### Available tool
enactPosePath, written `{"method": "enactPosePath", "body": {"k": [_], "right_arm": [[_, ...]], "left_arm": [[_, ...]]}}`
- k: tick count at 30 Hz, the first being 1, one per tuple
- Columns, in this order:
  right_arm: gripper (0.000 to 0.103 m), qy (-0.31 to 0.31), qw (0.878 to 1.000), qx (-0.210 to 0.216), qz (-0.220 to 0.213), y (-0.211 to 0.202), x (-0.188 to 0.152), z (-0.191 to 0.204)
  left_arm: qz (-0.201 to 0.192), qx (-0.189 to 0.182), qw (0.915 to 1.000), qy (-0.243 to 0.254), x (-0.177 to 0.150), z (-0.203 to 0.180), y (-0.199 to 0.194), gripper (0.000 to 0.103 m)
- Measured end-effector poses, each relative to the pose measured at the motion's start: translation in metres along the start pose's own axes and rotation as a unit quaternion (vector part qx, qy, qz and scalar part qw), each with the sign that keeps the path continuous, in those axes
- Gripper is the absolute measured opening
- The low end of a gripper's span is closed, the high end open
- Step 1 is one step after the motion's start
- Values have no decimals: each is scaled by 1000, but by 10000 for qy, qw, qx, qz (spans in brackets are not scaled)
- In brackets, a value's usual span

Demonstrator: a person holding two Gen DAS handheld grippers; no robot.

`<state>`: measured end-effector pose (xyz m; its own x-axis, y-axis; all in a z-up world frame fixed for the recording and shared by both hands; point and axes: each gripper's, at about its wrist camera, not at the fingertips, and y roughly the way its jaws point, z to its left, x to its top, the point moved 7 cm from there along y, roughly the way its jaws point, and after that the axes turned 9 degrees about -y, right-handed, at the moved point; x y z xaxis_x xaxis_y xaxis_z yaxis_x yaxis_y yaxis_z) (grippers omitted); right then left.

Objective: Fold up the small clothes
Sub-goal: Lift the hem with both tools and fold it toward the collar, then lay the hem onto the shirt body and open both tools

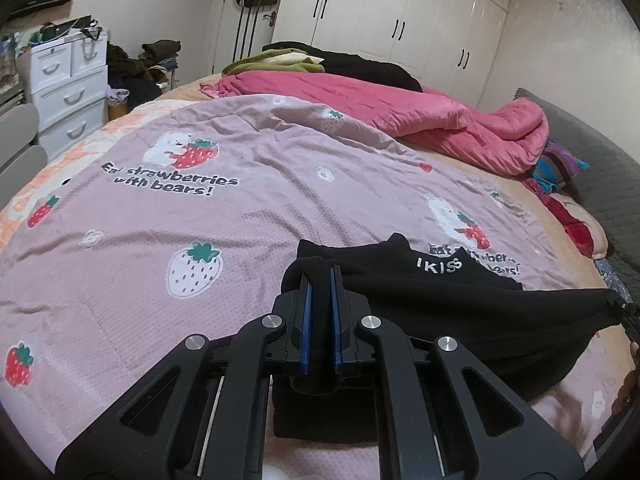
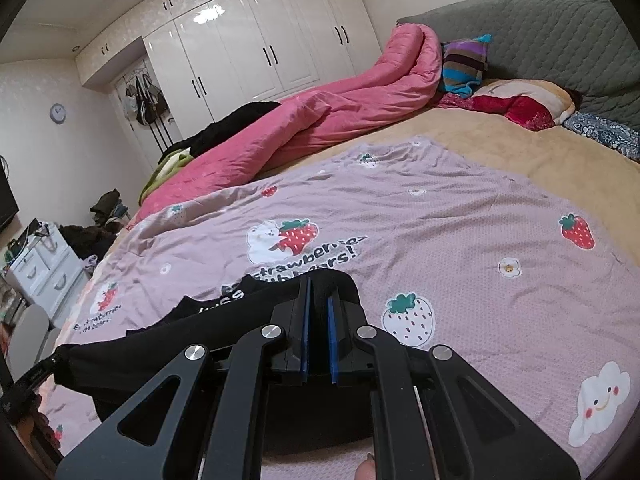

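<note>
Bed (image 1: 460,168): wide, tan sheet, takes up most of both views. Pink quilt (image 1: 440,120) heaped along the far side, white wardrobe (image 1: 400,12) on the wall behind, grey padded headboard (image 2: 540,32) at one end with a striped cushion (image 2: 464,62) against it.

Strawberry-print cover (image 1: 180,216): lilac, spread flat over the near part of the bed; serves as the work surface. Lightly creased.

Black garment (image 1: 460,304): small, dark, white lettering near one edge. It is stretched between the two grippers just above the cover. A far portion with the lettering appears to rest on the cover; the near edge hangs down below the jaws.

Left gripper (image 1: 320,300): blue pads clamped on one end of the black garment, cloth bunched between and over the fingers.

Right gripper (image 2: 319,316): pads pinched on the opposite end, black cloth between them. In the left wrist view it shows only at the right edge, where the taut cloth ends.

Progress, as a judgement: early to middle of this one piece. The garment is gripped at both ends and pulled straight, and looks partly doubled over, but no finished fold lies flat. Left to do: lay it down, bring edges together, smooth, release. No pile of folded clothes visible on the cover; other dark clothing lies at the bed's far side, whether it belongs to the task I cannot tell.
</note>
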<state>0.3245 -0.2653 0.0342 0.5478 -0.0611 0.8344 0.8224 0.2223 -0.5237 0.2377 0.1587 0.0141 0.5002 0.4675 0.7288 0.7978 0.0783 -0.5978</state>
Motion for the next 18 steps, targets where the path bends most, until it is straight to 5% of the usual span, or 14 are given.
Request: {"method": "enactPosePath", "body": {"k": [18], "right_arm": [[7,-265,9984,-126,489,60,-13,-4]], "left_arm": [[207,274,9994,68,-7,5,41,5]]}}
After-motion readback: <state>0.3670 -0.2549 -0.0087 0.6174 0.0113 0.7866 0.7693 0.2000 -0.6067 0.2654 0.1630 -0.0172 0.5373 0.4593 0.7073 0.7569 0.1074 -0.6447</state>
